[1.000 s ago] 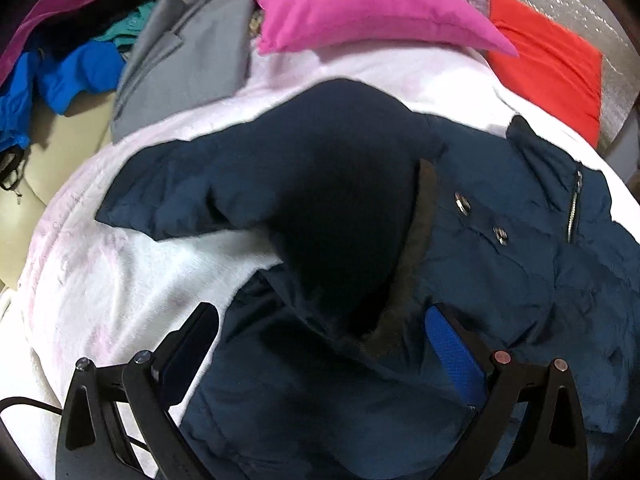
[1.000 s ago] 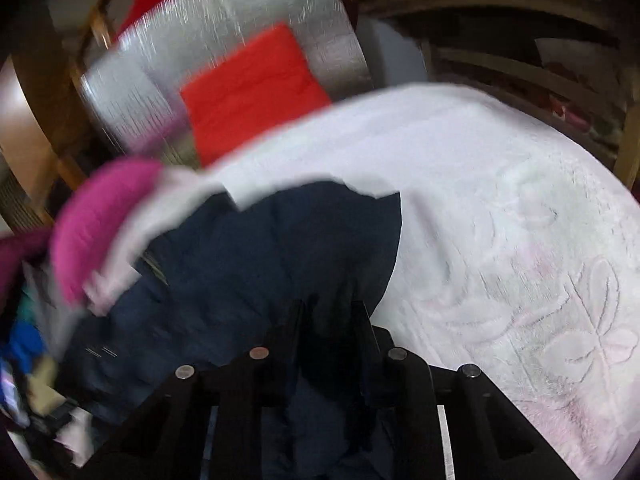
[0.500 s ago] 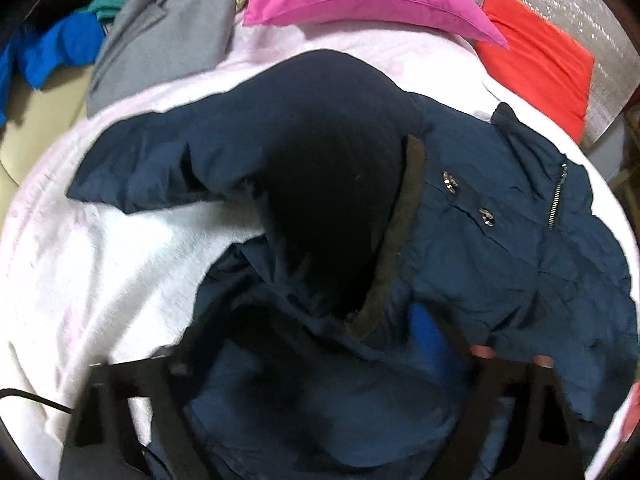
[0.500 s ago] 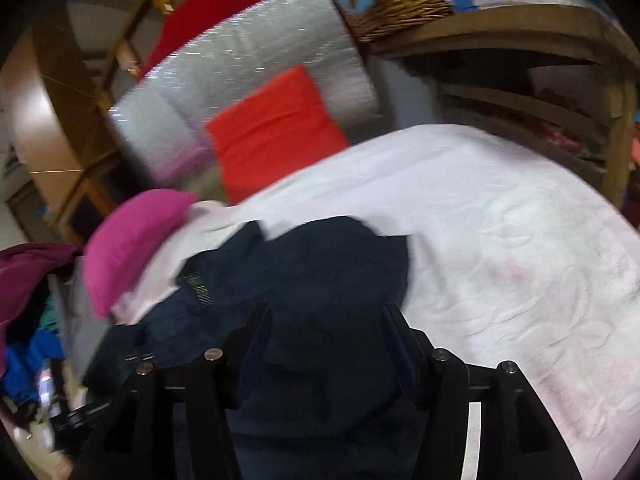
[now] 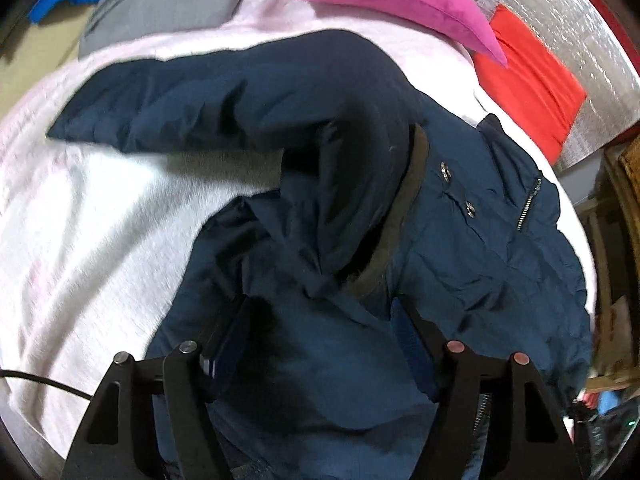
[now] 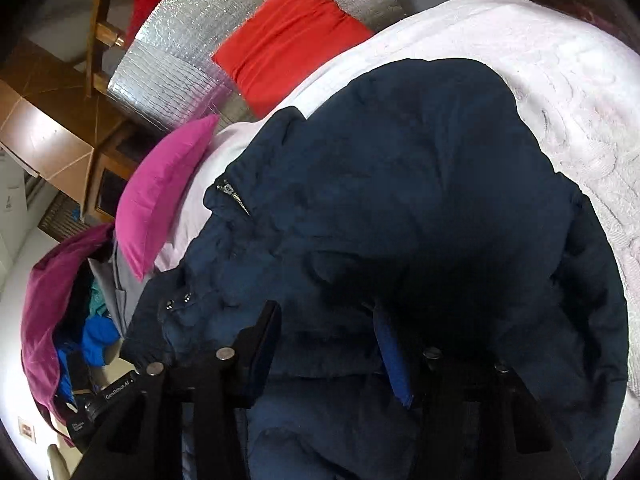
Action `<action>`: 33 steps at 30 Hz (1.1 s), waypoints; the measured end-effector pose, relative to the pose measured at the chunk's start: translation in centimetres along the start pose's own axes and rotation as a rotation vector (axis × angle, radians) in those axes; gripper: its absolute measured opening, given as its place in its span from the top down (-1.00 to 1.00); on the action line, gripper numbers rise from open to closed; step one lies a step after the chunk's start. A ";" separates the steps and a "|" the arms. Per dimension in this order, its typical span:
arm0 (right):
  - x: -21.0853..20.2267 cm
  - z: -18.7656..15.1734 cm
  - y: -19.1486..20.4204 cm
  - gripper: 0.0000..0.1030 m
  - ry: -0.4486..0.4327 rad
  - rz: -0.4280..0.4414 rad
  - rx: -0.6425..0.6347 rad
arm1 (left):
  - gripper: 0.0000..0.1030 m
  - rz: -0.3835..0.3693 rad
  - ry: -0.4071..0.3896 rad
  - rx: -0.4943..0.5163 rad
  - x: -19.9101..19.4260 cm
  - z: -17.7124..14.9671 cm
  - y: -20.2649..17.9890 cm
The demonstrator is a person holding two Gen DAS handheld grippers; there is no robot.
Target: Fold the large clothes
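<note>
The left gripper (image 5: 320, 336) hangs low over a navy jacket (image 5: 460, 240), its two fingers spread wide with fabric between and beneath them, nothing pinched. The right gripper (image 6: 324, 344) is likewise spread apart above the same jacket, gripping nothing; whether either touches the cloth cannot be told. The jacket lies on a bed (image 5: 80, 220) covered in white textured bedding, filling the middle of both views. From the left gripper, the jacket runs forward and to the right: a dark hood with a brown trimmed edge lies just ahead, two metal snaps (image 5: 456, 188) and a short zip (image 5: 528, 204) further right, and one sleeve (image 5: 180, 108) stretches out long to the left across the bedding, its axis running sideways. That outstretched sleeve lies on the left gripper's side, so the left seems better placed to bring it in over the body. Beyond the jacket sit a pink pillow (image 5: 380, 0), a red cushion (image 5: 532, 80) against silver foil, and a heap of other clothes (image 5: 160, 0) at the far left.
</note>
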State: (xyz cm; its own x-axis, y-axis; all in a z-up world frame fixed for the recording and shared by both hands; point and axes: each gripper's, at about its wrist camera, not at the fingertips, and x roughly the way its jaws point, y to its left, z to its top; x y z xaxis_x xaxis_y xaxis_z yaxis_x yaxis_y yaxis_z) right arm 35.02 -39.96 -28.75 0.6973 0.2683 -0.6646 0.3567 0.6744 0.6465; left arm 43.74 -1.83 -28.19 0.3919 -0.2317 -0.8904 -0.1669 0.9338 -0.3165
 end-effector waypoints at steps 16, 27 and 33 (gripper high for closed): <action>0.1 -0.7 -0.4 0.04 -0.011 -0.004 -0.030 | -0.40 -0.026 -0.010 -0.038 -0.6 -0.9 0.9; -1.2 -0.5 1.2 0.04 -0.011 0.000 -0.055 | 0.73 -0.131 -0.075 -0.055 -1.2 -0.2 0.3; -0.2 -0.3 1.0 0.04 0.015 -0.034 -0.035 | 0.75 -0.123 -0.092 -0.025 -1.4 -0.4 -0.4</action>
State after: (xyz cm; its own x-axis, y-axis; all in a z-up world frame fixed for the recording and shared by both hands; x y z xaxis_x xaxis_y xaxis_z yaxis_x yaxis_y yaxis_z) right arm 35.03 -39.13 -28.11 0.6759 0.2551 -0.6915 0.3577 0.7068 0.6103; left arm 42.91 -1.96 -26.94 0.4921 -0.3164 -0.8110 -0.1351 0.8926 -0.4302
